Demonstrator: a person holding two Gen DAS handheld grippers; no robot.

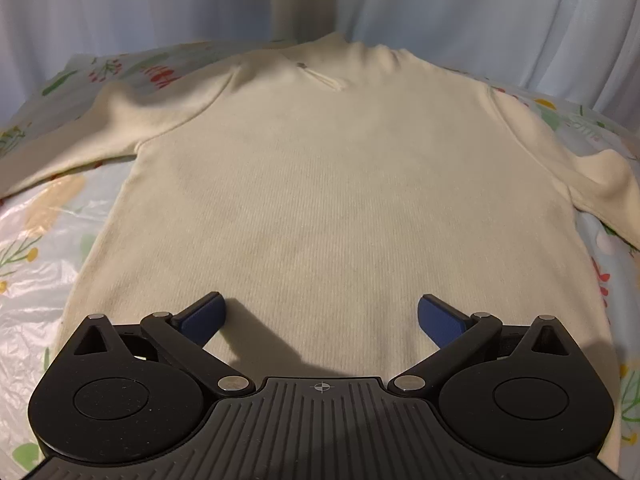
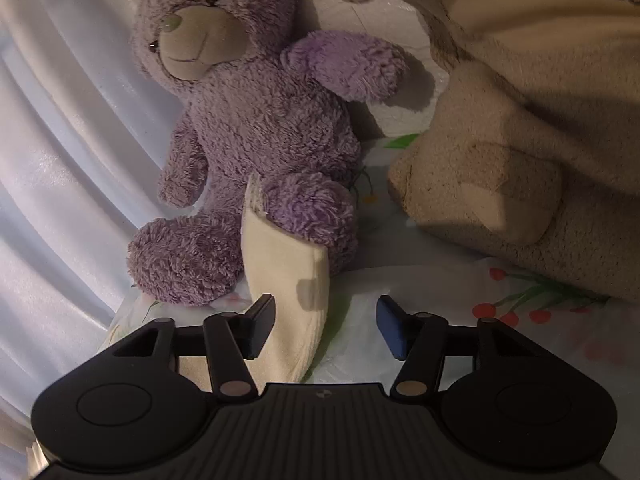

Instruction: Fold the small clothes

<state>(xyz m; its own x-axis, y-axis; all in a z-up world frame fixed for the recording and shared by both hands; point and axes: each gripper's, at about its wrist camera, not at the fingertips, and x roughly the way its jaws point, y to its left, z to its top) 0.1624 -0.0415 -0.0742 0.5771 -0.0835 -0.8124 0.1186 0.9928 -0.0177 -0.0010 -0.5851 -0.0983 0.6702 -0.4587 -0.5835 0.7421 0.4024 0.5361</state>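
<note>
A cream knit sweater [image 1: 328,184] lies flat, front up, on a floral sheet [image 1: 48,240], collar at the far end and both sleeves spread to the sides. My left gripper [image 1: 320,308] hovers open over the lower body of the sweater, with nothing between its blue pads. In the right wrist view a cream sleeve end [image 2: 284,280] lies against a purple teddy bear's leg. My right gripper [image 2: 326,308] stands partly open around that sleeve end: the cloth sits by the left finger [image 2: 260,328], and the right finger [image 2: 394,332] is apart from it.
A purple teddy bear [image 2: 260,120] sits just beyond the sleeve end, with a large beige plush toy [image 2: 520,160] to its right. Pale curtains [image 1: 480,8] hang behind the bed. The sheet [image 2: 520,300] shows red flowers near the right finger.
</note>
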